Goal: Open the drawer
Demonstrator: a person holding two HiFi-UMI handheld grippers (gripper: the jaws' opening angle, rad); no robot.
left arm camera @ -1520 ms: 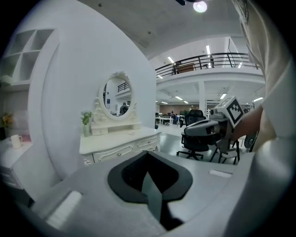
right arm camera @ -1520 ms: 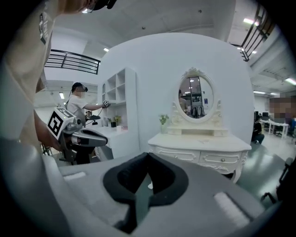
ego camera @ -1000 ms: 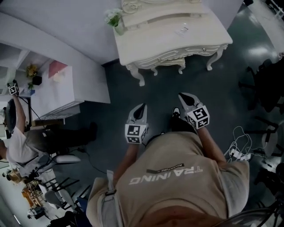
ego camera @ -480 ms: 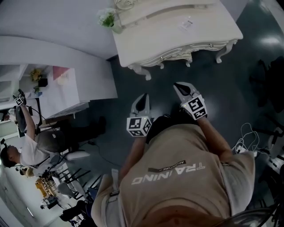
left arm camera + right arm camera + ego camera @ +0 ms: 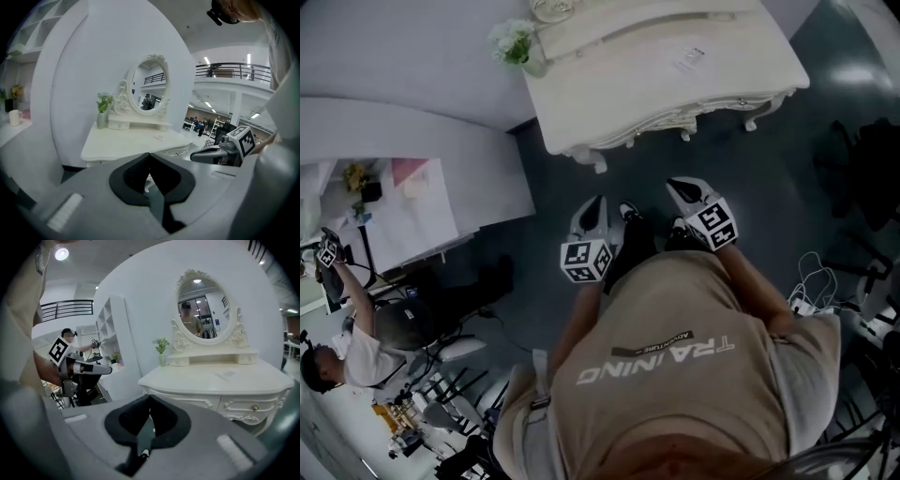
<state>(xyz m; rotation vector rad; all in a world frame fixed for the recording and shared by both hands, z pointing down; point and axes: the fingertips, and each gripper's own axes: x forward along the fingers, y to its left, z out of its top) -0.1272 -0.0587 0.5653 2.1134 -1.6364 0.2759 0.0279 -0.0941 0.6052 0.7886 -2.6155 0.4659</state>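
A white dressing table stands ahead of me, its carved drawer fronts facing me. In the right gripper view a drawer with a small brass knob shows under the tabletop. My left gripper and right gripper are held side by side over the dark floor, short of the table and touching nothing. The left gripper has its jaws together and empty. The right gripper is shut too, with nothing in it.
On the tabletop are a vase of greenery, an oval mirror and a slip of paper. A white shelf unit and another person are at the left. Cables lie on the floor at the right.
Both grippers have moved forward towards the dressing table together with the person; the table now lies closer in the head view. Both stay shut and empty.
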